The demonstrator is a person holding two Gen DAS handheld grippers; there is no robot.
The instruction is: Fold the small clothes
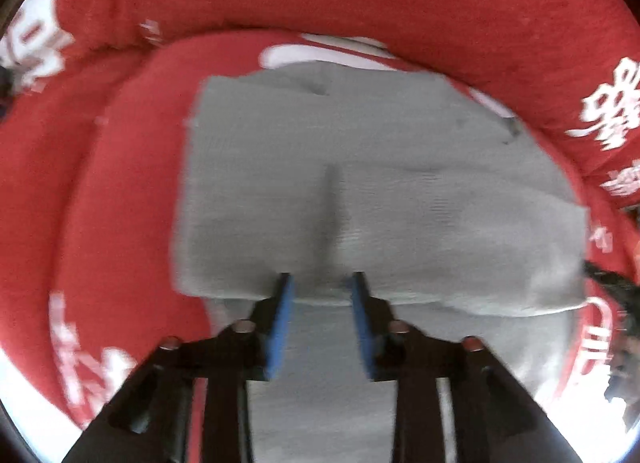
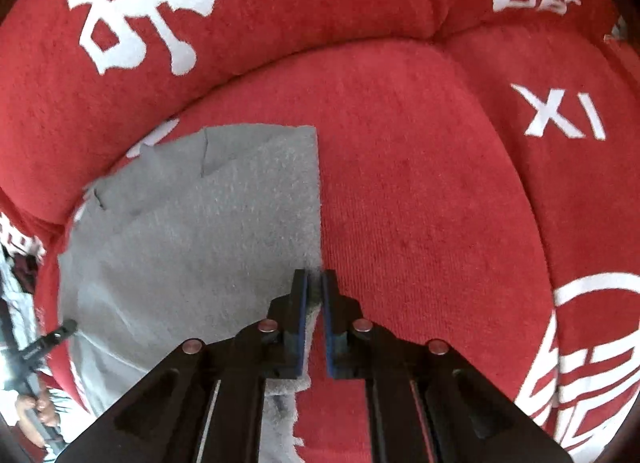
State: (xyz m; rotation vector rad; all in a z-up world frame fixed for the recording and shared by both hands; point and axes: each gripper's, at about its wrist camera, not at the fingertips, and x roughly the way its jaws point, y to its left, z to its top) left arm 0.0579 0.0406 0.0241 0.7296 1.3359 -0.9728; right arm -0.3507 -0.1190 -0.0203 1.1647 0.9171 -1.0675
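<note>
1. Right claw [image 2: 314, 291]: black frame, blue pads, jaws nearly together and pinching the right-hand edge of the grey knitted garment [image 2: 192, 247].
2. Left claw [image 1: 322, 291]: same build, jaws parted, nothing clamped; its tips stand over a folded edge of the grey cloth [image 1: 360, 191], which shows blurred in this view.
3. Garment: small, soft, partly doubled over itself; it lies on the red plush cushion with white printed lettering [image 2: 420, 183], toward the seat's left part and close under the raised back roll.
4. Step in hand, by judgement: mid-fold, one edge seized and one let go.
5. Next move calls for carrying the pinched edge across the cloth and laying it flat with edges matched.
6. Periphery: a person's hand [image 2: 40, 409] on the other tool's handle at lower left.
</note>
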